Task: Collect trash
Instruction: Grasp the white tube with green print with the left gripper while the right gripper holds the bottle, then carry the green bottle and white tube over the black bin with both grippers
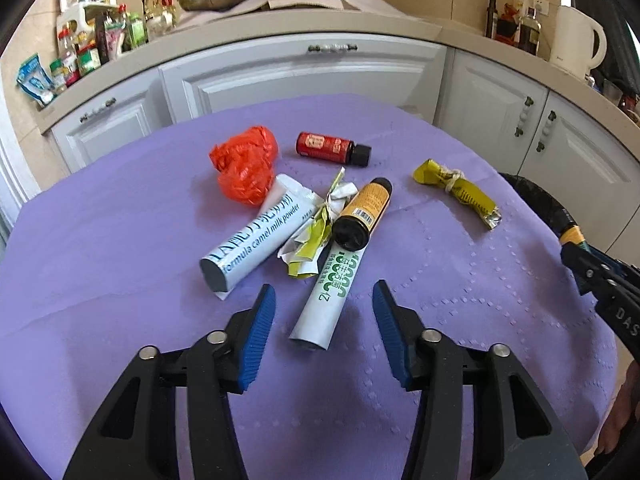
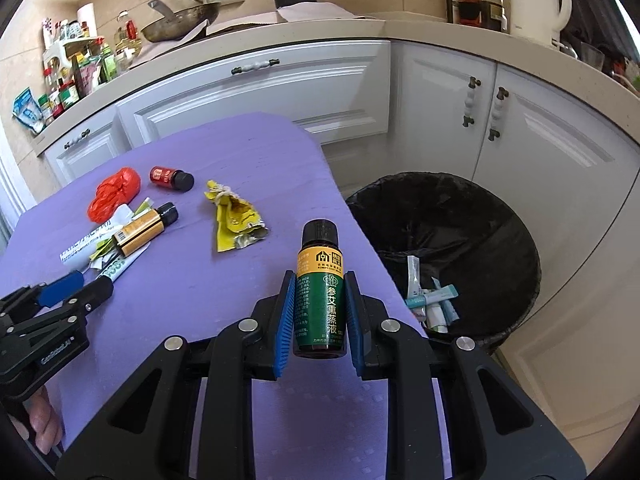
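My right gripper (image 2: 319, 280) is shut on a small green-labelled bottle (image 2: 319, 300) with a black cap, held above the purple table's right edge, beside the bin (image 2: 472, 216). My left gripper (image 1: 324, 294) stands open over the table; a white stick packet with green print (image 1: 330, 300) lies between its pads, untouched. Further on lie a white milk-powder packet (image 1: 256, 236), an orange-labelled bottle (image 1: 362, 212), crumpled wrappers (image 1: 316, 232), a red plastic bag (image 1: 244, 164), a red bottle (image 1: 332, 148) and a yellow wrapper (image 1: 460, 190).
The black-lined bin holds several stick packets (image 2: 432, 304). The purple table (image 1: 120, 260) stands before white cabinets (image 1: 304, 76). The counter carries jars and bottles (image 1: 88, 48), a wok (image 2: 180, 24) and a white kettle (image 2: 536, 0).
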Tool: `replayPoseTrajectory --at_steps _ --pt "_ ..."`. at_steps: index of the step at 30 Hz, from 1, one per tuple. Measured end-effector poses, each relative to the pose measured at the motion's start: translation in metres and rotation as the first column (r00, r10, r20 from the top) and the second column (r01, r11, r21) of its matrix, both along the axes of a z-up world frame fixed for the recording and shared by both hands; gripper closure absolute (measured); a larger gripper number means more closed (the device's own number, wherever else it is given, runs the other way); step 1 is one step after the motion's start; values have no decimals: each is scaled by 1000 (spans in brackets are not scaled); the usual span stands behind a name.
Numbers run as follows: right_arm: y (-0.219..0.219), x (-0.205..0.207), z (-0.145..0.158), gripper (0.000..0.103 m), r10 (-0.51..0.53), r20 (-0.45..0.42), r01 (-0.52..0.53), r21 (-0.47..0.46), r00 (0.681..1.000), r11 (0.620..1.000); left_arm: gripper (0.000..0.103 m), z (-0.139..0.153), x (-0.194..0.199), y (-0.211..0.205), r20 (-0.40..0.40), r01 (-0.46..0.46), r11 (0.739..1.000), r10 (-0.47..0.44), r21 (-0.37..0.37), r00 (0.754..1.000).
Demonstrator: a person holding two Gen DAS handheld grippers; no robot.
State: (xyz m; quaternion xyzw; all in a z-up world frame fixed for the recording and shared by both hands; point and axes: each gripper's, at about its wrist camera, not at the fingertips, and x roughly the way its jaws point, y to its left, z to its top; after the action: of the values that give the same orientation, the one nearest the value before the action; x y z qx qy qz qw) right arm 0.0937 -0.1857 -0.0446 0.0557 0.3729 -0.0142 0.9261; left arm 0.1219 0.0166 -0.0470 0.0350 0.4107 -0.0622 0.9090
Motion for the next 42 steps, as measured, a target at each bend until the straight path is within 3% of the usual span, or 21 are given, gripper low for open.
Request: replayPoseTrajectory --at_steps 2,8,24,33,42 --pt "-1 0 -1 80 2 -1 -2 3 1000 1000 74 -4 3 1 -28 5 1000 -5 -5 1000" --pt "-2 1 -2 80 3 -2 -3 9 1000 1000 90 -4 0 -2 -28 29 1000 -29 -11 999" --pt "4 -10 5 80 11 23 -11 -2 1000 1000 92 15 -39 6 -3 75 996 -76 -53 997" --pt "-1 -19 20 80 1 65 0 -9 998 1000 92 39 -42 8 92 55 996 -49 -65 994" --pt "-20 -19 38 80 -37 112 41 -29 993 999 92 57 -31 -19 161 94 992 -79 -90 984"
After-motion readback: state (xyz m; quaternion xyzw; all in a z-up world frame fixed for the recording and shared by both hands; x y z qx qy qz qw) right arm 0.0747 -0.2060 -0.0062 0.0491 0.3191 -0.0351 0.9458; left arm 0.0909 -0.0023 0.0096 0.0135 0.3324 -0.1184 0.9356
